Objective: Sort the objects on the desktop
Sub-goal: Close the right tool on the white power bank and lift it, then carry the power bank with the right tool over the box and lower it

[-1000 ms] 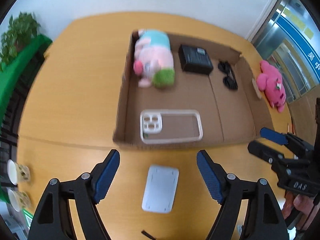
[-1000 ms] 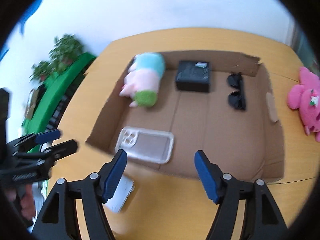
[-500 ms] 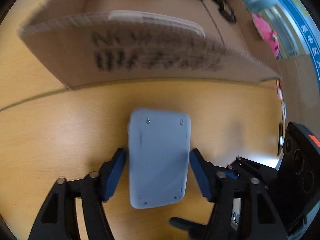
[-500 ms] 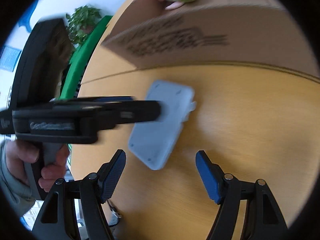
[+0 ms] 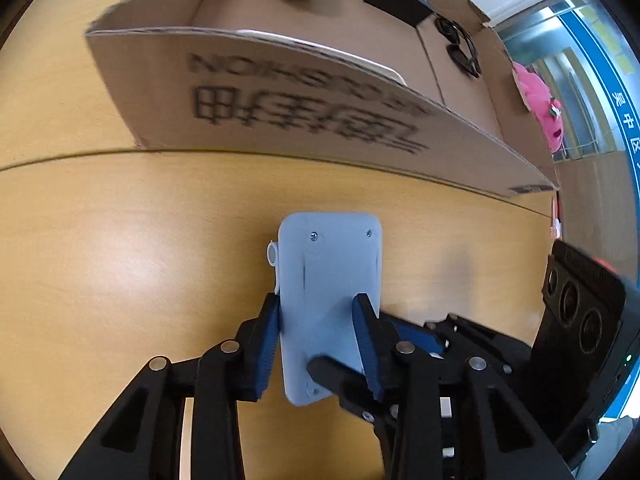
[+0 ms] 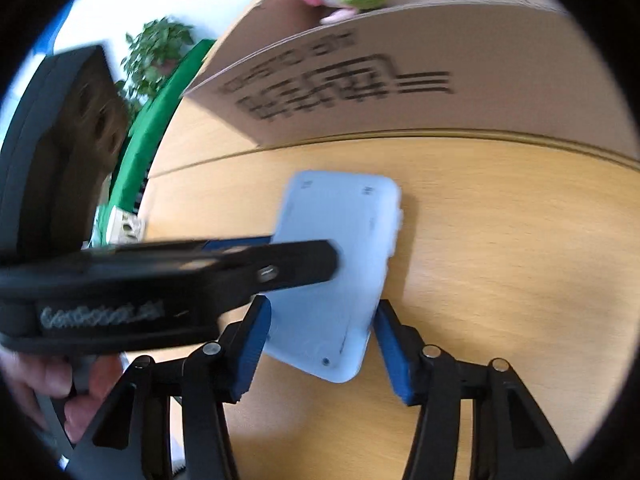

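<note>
A pale blue case [image 5: 330, 300] lies flat on the table [image 5: 120, 260], at six o'clock from the cardboard box [image 5: 300, 100]. The left gripper [image 5: 318, 344] is closing, pads against the case's long sides. The right gripper [image 6: 322, 348] is closing around its near end, pads just beside it.

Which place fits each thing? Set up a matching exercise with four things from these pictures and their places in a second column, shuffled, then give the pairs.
Things:
1. pale blue device
2. sunglasses
3. pink plush toy
4. potted plant

Places:
A. on the table outside the cardboard box, beyond its far end
B. beyond the table's edge, by the wall
C. inside the box
D. on the wooden table, in front of the box

Pairs: 1-D, 2-C, 3-A, 4-B
</note>
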Motion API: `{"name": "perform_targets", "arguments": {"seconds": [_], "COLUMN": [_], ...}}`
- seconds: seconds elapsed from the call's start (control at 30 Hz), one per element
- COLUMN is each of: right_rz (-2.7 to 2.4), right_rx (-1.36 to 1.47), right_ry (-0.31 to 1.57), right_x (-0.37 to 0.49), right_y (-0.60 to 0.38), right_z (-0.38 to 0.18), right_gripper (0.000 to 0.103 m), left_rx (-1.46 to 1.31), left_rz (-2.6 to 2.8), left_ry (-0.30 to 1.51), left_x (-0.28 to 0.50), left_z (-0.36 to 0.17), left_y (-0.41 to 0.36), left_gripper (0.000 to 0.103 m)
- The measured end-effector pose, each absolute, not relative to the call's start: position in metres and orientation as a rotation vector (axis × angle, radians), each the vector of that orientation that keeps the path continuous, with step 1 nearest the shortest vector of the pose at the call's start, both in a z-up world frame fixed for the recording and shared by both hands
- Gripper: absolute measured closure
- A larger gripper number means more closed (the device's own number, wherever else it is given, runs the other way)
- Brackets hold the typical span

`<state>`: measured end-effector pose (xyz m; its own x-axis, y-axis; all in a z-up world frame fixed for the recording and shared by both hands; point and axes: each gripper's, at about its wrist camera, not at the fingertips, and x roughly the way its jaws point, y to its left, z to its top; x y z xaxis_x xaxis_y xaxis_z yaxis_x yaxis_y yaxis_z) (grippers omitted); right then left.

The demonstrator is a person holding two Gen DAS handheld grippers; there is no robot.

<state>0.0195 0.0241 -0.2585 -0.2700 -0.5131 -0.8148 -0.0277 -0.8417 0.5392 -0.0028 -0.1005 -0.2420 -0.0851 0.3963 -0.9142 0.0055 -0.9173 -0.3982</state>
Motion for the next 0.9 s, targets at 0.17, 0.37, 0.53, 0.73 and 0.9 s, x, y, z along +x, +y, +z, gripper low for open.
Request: {"name": "perform_targets", "arguments": {"seconds": [0.17, 0.37, 0.53, 0.73, 0.9], "right_rz": [-2.202, -2.269, -2.376, -2.52, -2.587], "right_rx": [1.662, 1.597, 1.509, 1.42, 1.357], "right_ry": [-0.666, -0.676, -0.705, -0.716, -0.682], "right_x": [0.032, 0.053, 0.075, 0.107, 0.11], "right_y": [0.042, 0.083, 0.147, 0.205, 0.231], "right_z": [-0.25, -0.221, -0.185, -0.142, -0.109], "right_gripper": [0.051, 0.051, 0.051, 0.051, 0.051], "left_rx": [-1.894, -1.81, -1.672, -1.53, -1.452], "left_rz": [2.116, 2.152, 2.189, 2.202, 2.252], "left_ry": [-0.395, -0.32, -0.232, -0.175, -0.188], "left_x": [0.003, 0.006, 0.007, 0.002, -0.009], "left_z": [-0.227, -0.194, -0.147, -0.103, -0.07], "left_y": [-0.068, -0.029, 0.028, 0.087, 0.106], "left_gripper": [0.065, 0.065, 0.065, 0.065, 0.065]}}
